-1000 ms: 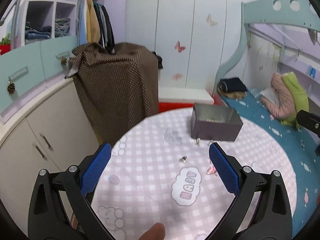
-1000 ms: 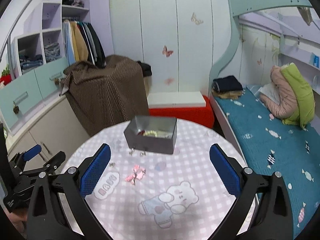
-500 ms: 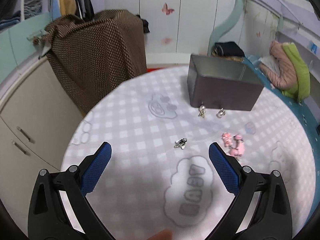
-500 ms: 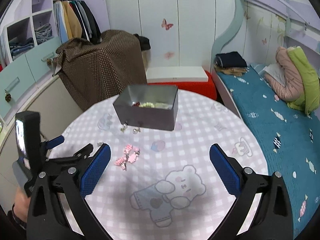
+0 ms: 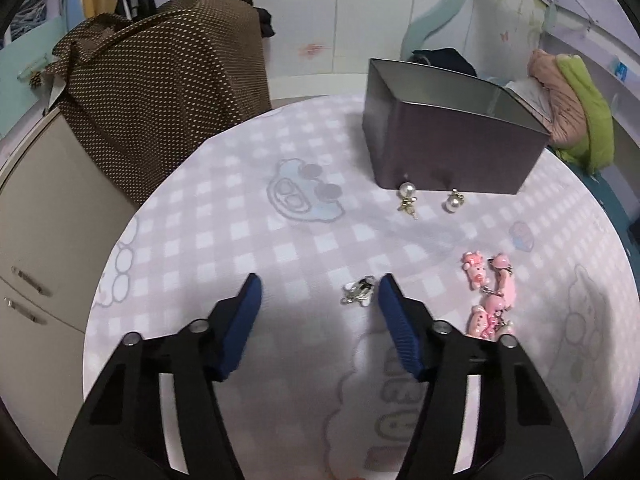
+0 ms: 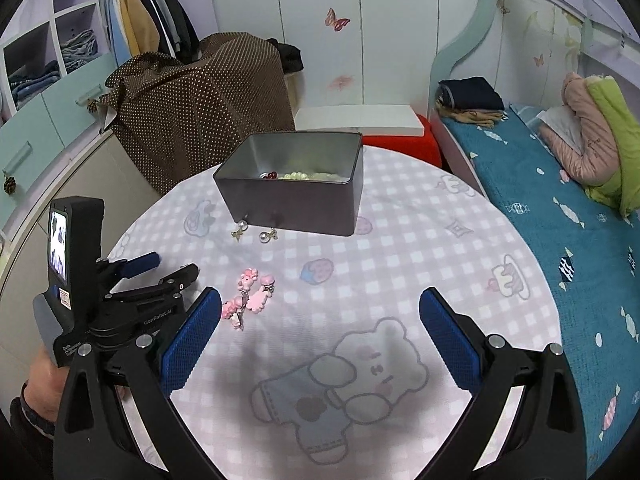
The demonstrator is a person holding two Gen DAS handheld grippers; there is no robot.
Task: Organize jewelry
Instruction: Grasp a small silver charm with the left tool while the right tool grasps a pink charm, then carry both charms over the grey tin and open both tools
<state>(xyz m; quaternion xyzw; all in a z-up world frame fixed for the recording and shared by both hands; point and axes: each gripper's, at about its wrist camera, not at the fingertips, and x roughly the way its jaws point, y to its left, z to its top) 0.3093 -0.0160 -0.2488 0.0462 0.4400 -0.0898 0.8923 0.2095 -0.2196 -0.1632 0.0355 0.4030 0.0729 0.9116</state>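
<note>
A grey metal box (image 5: 448,148) stands on the round table; in the right wrist view the box (image 6: 296,204) holds a pale bead string and a red piece. Two pearl earrings (image 5: 408,196) (image 5: 453,203) lie just in front of it. A small silver and black charm (image 5: 359,291) lies between my left gripper's fingers, close to the right pad (image 5: 396,320). My left gripper (image 5: 316,292) is open, low over the cloth. Pink pig charms (image 5: 490,294) lie to its right. My right gripper (image 6: 320,312) is open and empty above the bear print.
The table (image 6: 440,240) has a pink checked cloth with cartoon prints. A brown dotted cloth (image 5: 160,64) covers furniture behind it. A bed with a teal cover (image 6: 560,208) runs along the right. Cabinets (image 5: 36,216) stand at the left.
My left gripper has moved forward and down to the table, its fingers narrowed around the small silver charm. My right gripper has come closer to the table.
</note>
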